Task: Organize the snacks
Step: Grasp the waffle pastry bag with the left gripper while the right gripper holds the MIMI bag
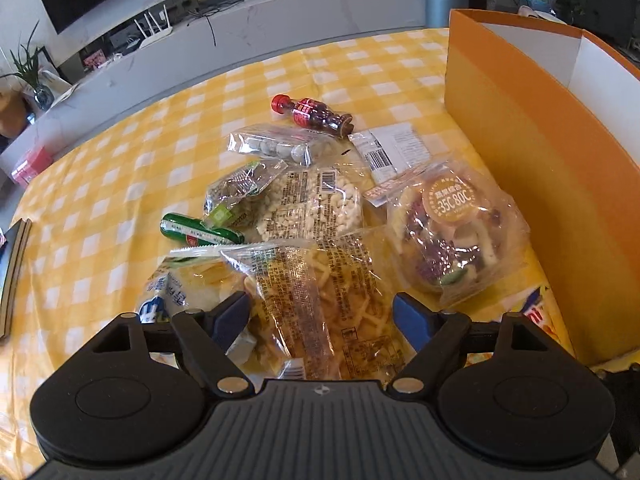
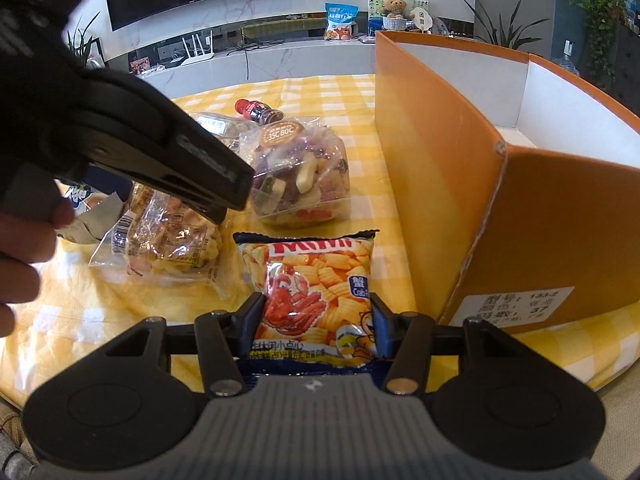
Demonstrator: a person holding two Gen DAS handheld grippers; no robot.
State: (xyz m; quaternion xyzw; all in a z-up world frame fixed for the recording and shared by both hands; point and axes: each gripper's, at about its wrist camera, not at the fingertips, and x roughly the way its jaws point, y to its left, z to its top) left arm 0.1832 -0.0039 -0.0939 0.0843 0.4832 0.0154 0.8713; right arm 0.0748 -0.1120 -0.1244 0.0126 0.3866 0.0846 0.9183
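Note:
A pile of snack packets lies on a yellow checked tablecloth [image 1: 120, 168]. My left gripper [image 1: 320, 316] is open, its fingers on either side of a clear bag of yellow fried strips [image 1: 320, 300], also in the right wrist view [image 2: 172, 240]. My right gripper [image 2: 318, 316] has its fingers against both sides of a yellow crab-chip packet [image 2: 312, 280] lying on the cloth. A clear bag of mixed dried vegetables [image 1: 452, 232] lies just ahead. The orange cardboard box [image 1: 520, 152] stands open at the right, also in the right wrist view [image 2: 440, 168].
A small cola bottle [image 1: 312, 114], a bag of round sweets [image 1: 280, 146], a puffed-rice bag [image 1: 312, 204], a green sausage stick [image 1: 200, 232] and a white-blue packet [image 1: 172, 296] lie in the pile. The left gripper body [image 2: 140, 132] crosses the right wrist view.

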